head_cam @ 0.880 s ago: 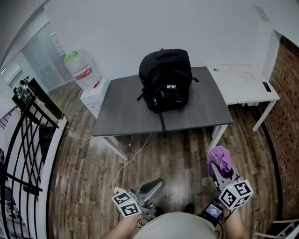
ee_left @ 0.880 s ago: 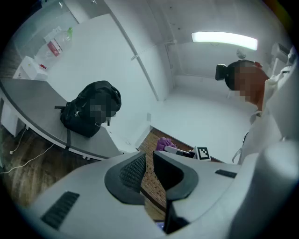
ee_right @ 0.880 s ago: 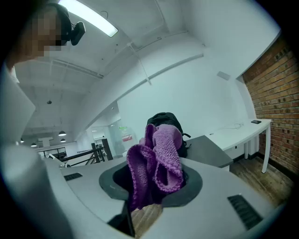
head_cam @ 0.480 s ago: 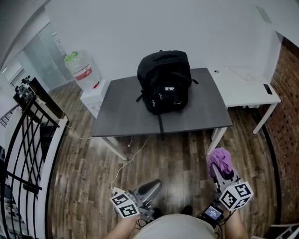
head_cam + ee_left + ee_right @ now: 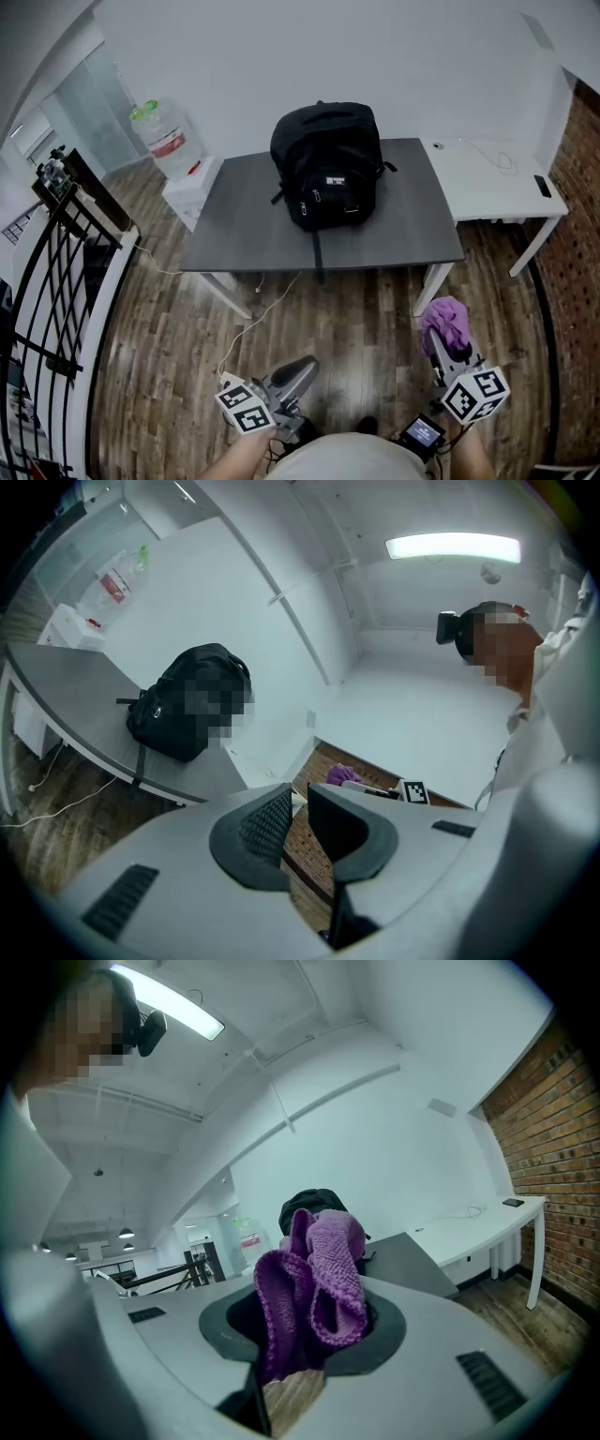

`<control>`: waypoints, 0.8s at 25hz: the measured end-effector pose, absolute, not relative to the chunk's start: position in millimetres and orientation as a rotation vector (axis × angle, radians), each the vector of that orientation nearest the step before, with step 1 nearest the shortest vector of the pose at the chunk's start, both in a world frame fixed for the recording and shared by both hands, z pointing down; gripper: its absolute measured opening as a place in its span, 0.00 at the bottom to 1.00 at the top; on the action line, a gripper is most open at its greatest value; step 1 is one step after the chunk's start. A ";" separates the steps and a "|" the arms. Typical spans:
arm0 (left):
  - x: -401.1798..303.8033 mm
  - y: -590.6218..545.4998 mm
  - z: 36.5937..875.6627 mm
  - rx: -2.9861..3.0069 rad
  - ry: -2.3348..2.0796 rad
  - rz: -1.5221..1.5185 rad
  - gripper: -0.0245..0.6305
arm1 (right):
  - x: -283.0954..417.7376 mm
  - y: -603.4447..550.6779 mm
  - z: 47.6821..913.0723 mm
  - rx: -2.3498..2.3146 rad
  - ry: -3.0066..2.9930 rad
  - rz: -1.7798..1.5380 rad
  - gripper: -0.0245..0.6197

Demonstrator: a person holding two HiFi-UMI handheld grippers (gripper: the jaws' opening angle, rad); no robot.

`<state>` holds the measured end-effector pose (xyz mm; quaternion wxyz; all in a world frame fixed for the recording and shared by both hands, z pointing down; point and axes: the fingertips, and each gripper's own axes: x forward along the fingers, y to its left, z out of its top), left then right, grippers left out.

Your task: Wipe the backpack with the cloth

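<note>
Your right gripper (image 5: pixel 309 1324) is clamped on the purple knitted cloth (image 5: pixel 330 1258), which bunches up out of its jaws. Your left gripper (image 5: pixel 298 825) has its jaws a narrow gap apart, with nothing between them. Well ahead of both, the black backpack (image 5: pixel 326 164) stands upright on the dark grey table (image 5: pixel 246 234).
</note>
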<state>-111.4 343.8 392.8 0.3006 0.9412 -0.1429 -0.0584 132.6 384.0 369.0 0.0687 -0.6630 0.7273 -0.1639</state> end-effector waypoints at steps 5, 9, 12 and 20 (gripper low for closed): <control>-95.4 338.7 390.9 2.501 -0.411 -0.165 0.10 | 147.6 376.3 365.3 -1.973 2.261 -0.486 0.24; -88.5 334.6 388.3 2.496 -0.448 -0.172 0.10 | 159.4 369.5 367.9 -2.010 2.275 -0.485 0.24; -85.6 324.7 386.3 2.496 -0.487 -0.170 0.10 | 166.5 359.2 372.5 -2.049 2.284 -0.492 0.24; -90.0 267.5 375.6 2.553 -0.581 -0.148 0.10 | 149.5 297.2 356.9 -2.040 2.351 -0.424 0.24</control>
